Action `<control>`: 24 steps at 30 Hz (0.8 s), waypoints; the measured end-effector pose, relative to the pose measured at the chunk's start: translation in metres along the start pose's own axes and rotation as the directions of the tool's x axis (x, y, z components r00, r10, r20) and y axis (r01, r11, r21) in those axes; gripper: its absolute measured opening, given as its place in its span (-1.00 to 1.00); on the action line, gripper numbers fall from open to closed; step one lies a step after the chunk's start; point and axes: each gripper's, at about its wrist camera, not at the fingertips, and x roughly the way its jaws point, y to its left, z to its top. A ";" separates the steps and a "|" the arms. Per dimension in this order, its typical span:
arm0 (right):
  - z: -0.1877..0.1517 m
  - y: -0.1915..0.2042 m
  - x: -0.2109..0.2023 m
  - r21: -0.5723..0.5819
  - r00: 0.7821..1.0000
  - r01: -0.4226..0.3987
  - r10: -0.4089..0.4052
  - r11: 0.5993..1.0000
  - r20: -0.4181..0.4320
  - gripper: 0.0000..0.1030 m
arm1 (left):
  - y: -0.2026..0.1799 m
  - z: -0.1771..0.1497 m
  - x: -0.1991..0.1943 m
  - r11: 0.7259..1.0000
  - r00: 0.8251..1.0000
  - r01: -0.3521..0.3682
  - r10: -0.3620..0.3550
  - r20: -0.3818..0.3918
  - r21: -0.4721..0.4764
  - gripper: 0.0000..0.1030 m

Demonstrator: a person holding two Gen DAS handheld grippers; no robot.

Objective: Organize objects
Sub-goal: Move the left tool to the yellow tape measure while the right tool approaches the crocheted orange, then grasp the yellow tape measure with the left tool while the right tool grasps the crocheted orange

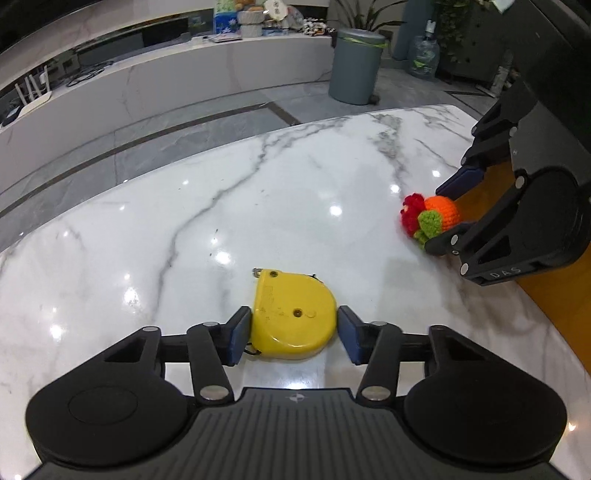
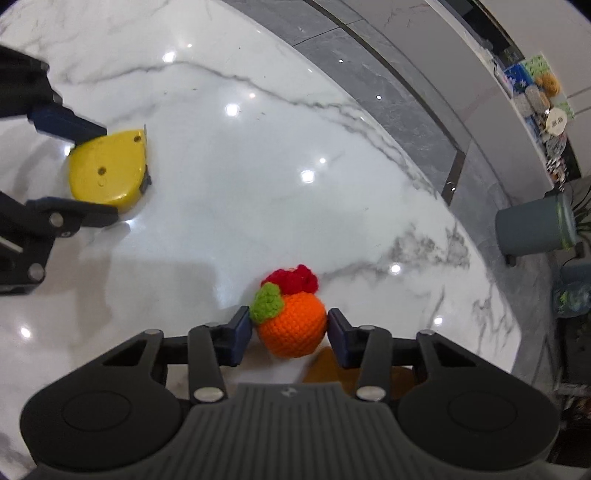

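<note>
Behind the yellow tape measure [image 1: 293,317], the near side of its case is hidden by the left tool [image 1: 293,332], whose body runs off the bottom edge. The knitted orange [image 2: 291,325] covers its own underside. Beyond the tape measure, items on the far shelf [image 1: 258,18] are too small to identify.

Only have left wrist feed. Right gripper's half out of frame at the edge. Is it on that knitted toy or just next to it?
Observer: On it. The right gripper has both pads against the orange crochet fruit.
Operator: Toy lifted?
Observer: Can't tell from either view; the marble table is right beneath it.
Operator: Anything under the right gripper I can't see?
Observer: A yellow-brown patch just behind the toy; I can't identify it.
</note>
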 end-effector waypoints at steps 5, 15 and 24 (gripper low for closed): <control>-0.006 0.007 -0.010 0.058 0.997 -0.081 0.082 0.995 -0.006 -0.10 | -0.004 -0.013 -0.011 1.000 1.000 0.013 -0.013 -0.021 0.018 0.11; -0.026 0.045 -0.033 0.171 0.961 -0.259 0.271 0.951 -0.049 -0.10 | -0.032 -0.074 -0.064 0.994 0.982 0.022 -0.001 -0.190 0.111 0.11; -0.042 0.111 -0.072 0.100 0.942 -0.331 0.335 0.938 -0.022 -0.10 | -0.041 -0.121 -0.094 0.994 0.975 -0.016 0.040 -0.221 0.106 0.10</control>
